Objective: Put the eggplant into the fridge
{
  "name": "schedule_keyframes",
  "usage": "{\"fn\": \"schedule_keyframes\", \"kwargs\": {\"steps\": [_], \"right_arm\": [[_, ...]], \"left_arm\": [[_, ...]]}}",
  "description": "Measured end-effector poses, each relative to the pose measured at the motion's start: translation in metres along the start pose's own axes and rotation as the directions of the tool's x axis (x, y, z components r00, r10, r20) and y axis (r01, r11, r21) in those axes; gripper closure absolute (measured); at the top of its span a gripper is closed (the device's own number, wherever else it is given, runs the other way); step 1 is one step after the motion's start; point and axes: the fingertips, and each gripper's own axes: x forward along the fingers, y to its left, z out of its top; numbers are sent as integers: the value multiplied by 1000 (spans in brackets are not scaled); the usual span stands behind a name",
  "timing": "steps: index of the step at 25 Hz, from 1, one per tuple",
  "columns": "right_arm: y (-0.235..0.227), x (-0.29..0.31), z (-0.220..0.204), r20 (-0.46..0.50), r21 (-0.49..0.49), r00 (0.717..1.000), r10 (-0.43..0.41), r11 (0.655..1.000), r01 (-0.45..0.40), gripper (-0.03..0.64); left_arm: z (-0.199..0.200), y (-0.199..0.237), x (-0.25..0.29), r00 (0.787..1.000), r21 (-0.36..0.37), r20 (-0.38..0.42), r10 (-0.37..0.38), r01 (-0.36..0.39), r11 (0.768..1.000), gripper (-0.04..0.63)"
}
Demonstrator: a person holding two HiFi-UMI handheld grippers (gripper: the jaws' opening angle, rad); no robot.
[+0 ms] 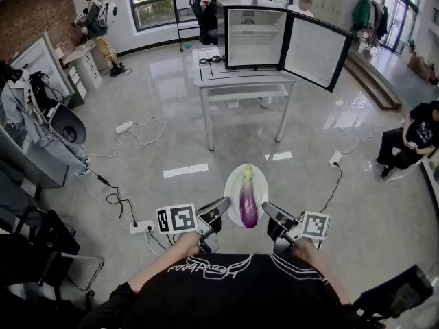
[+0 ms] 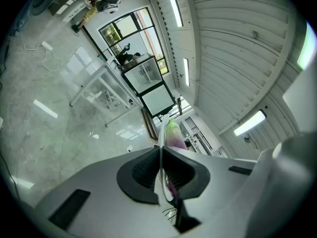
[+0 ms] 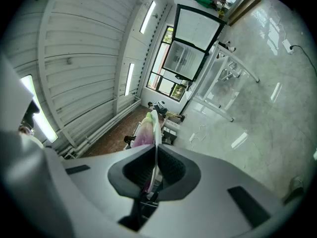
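The left gripper (image 1: pixel 221 205) and right gripper (image 1: pixel 269 210) each clamp an opposite rim of a white plate (image 1: pixel 233 182). The eggplant (image 1: pixel 248 204) lies on the plate between them. Ahead, past cables (image 1: pixel 140 132) on the floor (image 1: pixel 171 101), the fridge (image 1: pixel 255 36) stands door-open on a desk (image 1: pixel 240 81). The script on the black shirt (image 1: pixel 233 286) is unreadable.

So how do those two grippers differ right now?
The left gripper clamps the left rim of the white plate; the right gripper clamps its right rim. Along the left gripper's jaws the eggplant lies right of the rim; along the right gripper's, left of it. Both are shut on the white plate.
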Motion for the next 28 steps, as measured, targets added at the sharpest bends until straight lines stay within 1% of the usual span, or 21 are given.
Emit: {"fn": "schedule_keyframes", "kwargs": {"steps": [8, 13, 19, 28], "right_arm": [[2, 1, -2, 0, -25, 1000, -1, 1000, 1, 595], [0, -2, -5, 6, -28, 1000, -24, 999, 24, 595], [7, 0, -9, 21, -22, 1000, -4, 1000, 5, 595], [3, -7, -14, 42, -17, 998, -39, 999, 40, 595]], "left_arm": [[-1, 3, -1, 1000, 1, -17, 0, 0, 1000, 572], [-4, 3, -2, 1000, -6, -18, -13, 13, 1000, 572], [-2, 2, -8, 1000, -7, -18, -15, 15, 1000, 572], [-10, 0, -9, 999, -5, -36, -27, 27, 1000, 572]]}}
